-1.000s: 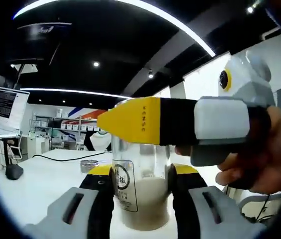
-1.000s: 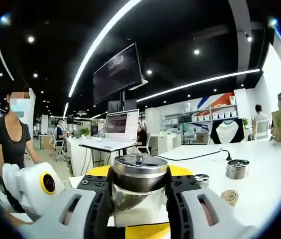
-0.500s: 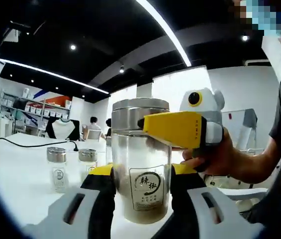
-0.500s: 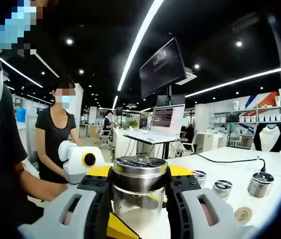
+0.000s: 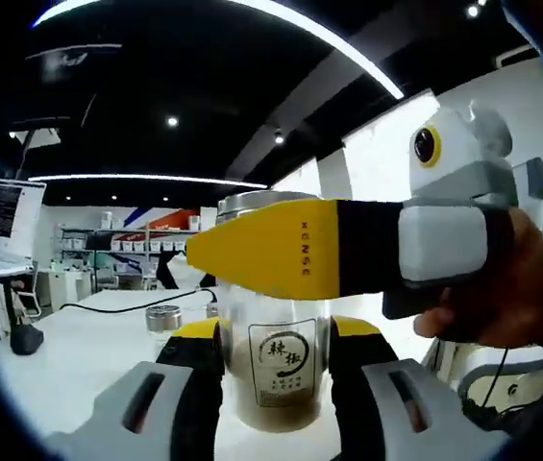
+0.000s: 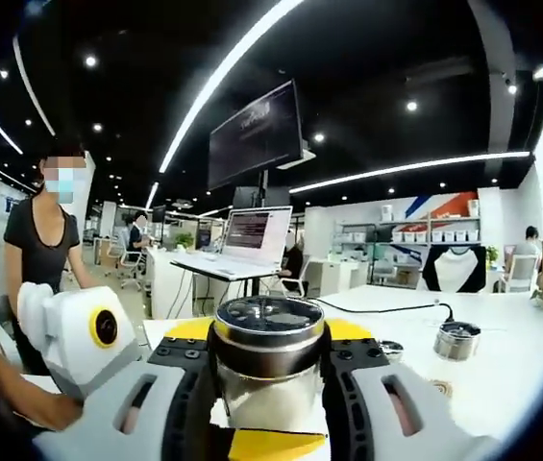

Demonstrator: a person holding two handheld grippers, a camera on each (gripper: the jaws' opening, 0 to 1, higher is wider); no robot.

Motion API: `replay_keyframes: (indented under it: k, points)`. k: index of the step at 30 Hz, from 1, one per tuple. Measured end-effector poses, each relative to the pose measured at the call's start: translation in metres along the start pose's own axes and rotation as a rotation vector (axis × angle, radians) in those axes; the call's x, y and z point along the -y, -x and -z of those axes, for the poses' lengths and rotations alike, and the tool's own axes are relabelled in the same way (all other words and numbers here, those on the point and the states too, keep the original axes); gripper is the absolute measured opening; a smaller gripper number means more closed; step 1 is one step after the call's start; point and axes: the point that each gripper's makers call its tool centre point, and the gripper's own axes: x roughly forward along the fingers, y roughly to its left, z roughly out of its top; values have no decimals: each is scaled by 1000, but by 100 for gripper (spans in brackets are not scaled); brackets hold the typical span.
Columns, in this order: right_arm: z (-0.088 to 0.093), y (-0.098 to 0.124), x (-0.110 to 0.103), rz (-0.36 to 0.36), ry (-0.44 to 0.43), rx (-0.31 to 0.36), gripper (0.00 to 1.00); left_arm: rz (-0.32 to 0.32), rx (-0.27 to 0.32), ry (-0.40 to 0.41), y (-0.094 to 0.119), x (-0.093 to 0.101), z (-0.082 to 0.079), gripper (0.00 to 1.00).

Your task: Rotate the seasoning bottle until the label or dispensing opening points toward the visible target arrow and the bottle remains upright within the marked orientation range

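The seasoning bottle [image 5: 273,370] stands upright on the white tabletop [image 5: 79,355], its label facing the left gripper view. The left tool [image 5: 273,384] pinches the glass body low down. The right tool [image 6: 269,375] pinches the bottle just beneath its metal lid [image 6: 269,319]; its yellow jaw crosses the left gripper view. A small jar [image 6: 456,340] stands well apart.

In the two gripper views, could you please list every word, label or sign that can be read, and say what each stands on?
"HONSE" or similar, small and uncertain: on the yellow jaw of the right gripper.
Two large Chinese characters in a ring, with smaller lines below, too blurred to read: on the seasoning bottle label.
Text lines on the laptop screen: too small to read.
Writing on the hanging monitor: too blurred to read.
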Motion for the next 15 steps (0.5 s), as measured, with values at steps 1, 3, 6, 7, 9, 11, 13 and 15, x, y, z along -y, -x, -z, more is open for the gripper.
replay_keyframes:
  k: [1, 3, 6, 7, 9, 11, 13, 15]
  points:
    - [-1, 1, 1, -2, -2, 3, 40, 29, 12, 13, 0, 2, -2, 44]
    - [0, 3, 1, -86, -21, -8, 40, 89, 5, 35, 1, 5, -1, 44]
    - [-1, 8, 1, -202, -108, -9, 40, 235, 3, 131, 4, 16, -1, 44]
    - [-5, 11, -1, -257, -156, 15, 40, 262, 14, 159, 5, 19, -2, 44]
    - [-8, 14, -3, -320, -185, 35, 40, 285, 29, 203, 5, 20, -5, 45]
    - [-8, 19, -9, -397, -166, 19, 40, 322, 16, 205, 4, 25, -1, 46]
    - [-8, 19, -10, -397, -155, 22, 40, 316, 9, 192, 3, 29, -1, 45]
    - [-5, 19, -11, -400, -148, 12, 40, 287, -34, 164, 3, 29, 4, 45]
